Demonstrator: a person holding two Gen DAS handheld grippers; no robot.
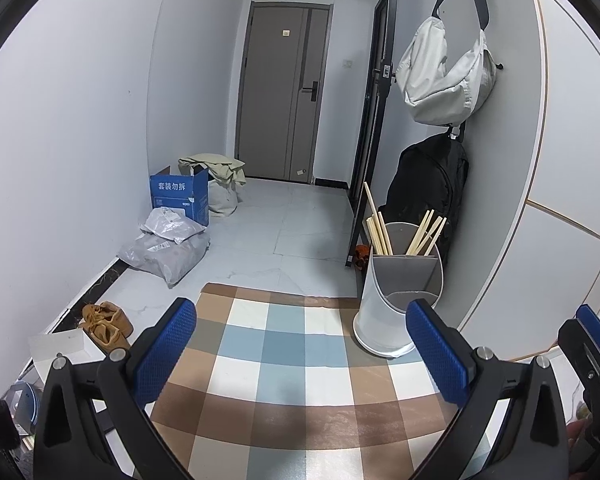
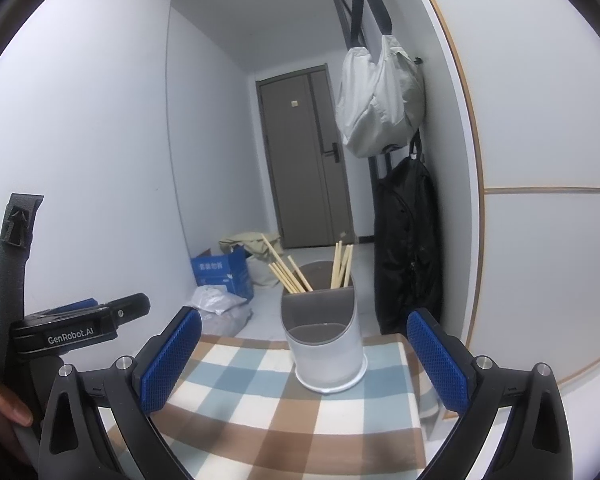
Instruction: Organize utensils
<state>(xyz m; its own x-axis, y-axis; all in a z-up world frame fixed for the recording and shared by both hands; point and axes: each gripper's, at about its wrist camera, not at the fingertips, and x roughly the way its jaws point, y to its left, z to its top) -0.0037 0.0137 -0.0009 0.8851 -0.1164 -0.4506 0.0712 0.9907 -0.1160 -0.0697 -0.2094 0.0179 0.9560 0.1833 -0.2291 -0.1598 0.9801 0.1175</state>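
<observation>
The left gripper (image 1: 300,356) is held wide open with nothing between its blue pads, above the checked cloth (image 1: 284,360). The right gripper (image 2: 304,360) is likewise spread wide and empty, and it is aimed straight at the utensil holder (image 2: 326,352). That holder is stood upright on the far part of the cloth, near the wall, and 2 bunches of chopsticks (image 2: 288,272) are seen leaning in its rear compartments, 1 to the left and 1 to the right. Its lower front compartment appears empty. No loose utensil is seen on the cloth in either view. The task is therefore judged to be at or near its end, or between 2 picks; which of these cannot be told. If more utensils are to be sorted, they must first be found outside these views, and a grasp along a thin stick would be called for, with the pads closed squarely across it.
</observation>
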